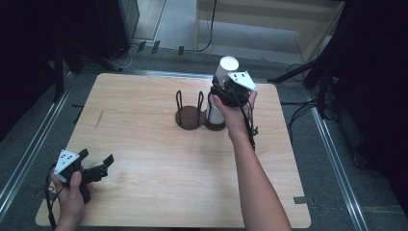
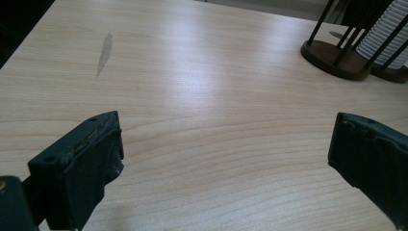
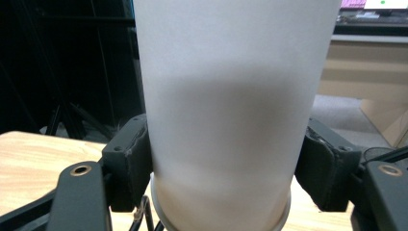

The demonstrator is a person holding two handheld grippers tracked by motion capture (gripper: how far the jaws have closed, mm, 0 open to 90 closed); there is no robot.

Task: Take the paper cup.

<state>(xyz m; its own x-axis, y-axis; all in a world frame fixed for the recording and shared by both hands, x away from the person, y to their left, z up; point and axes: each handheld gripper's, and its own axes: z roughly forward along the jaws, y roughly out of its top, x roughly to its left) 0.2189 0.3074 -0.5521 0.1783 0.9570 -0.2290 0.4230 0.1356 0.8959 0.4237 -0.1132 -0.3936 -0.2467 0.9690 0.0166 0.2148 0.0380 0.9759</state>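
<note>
At the table's far side my right gripper (image 1: 222, 89) is shut on a white paper cup (image 1: 226, 67), held upright just above a stack of white cups (image 1: 215, 113) in a dark wire holder (image 1: 190, 118). In the right gripper view both pads (image 3: 130, 159) press the sides of the cup (image 3: 231, 96). My left gripper (image 1: 96, 156) is open at the near left corner, low over the wood, with nothing between its jaws. The left gripper view has the gripper (image 2: 226, 154) facing bare table, with the holder (image 2: 337, 57) and the ribbed cup stack (image 2: 385, 38) far off at the upper right.
The holder's left ring of wire posts (image 1: 189, 103) holds nothing. The wooden table (image 1: 144, 168) has a faint scuff mark (image 1: 99, 119) at its left. Dark stands and cables surround the table on the floor.
</note>
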